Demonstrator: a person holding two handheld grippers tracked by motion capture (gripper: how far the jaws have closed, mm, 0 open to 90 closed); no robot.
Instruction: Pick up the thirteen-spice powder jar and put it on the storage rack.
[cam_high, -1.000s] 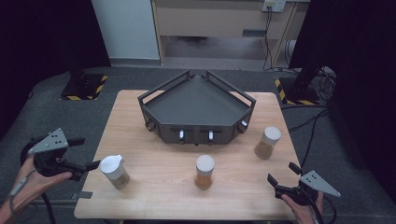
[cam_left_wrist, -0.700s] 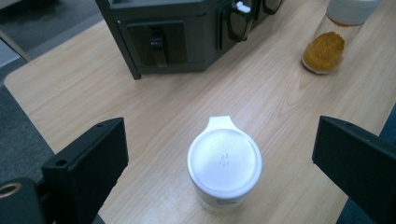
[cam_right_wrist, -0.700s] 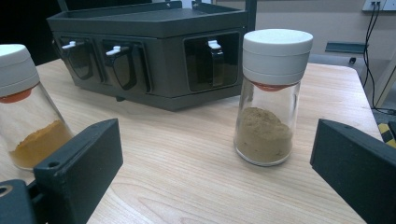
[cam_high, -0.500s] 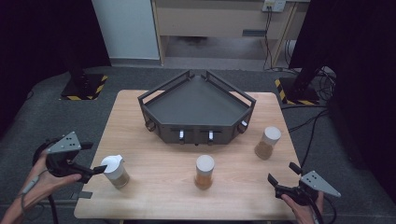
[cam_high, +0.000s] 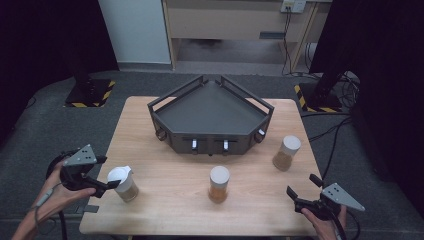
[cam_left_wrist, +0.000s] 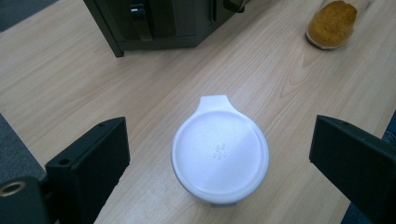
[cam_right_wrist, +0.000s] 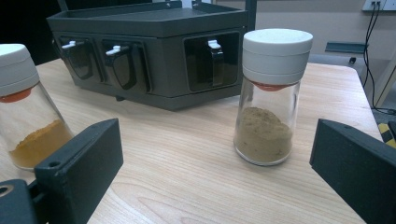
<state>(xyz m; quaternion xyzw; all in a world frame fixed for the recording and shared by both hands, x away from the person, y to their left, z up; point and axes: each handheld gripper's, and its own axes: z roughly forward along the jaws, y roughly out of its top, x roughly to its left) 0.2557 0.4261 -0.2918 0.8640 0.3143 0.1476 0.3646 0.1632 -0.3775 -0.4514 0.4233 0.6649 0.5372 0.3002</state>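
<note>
The left gripper (cam_left_wrist: 219, 154) has closed in on the jar (cam_high: 123, 183) at the table's (cam_high: 170, 205) seven o'clock, jaws apart either side (not touching). The right gripper (cam_high: 305, 192) stays put, jaws apart. No legible writing.

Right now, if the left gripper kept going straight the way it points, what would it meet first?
Probably the white-lidded glass spice jar, which stands between the open jaws of the left gripper. How far ahead it stands is hard to judge.
</note>
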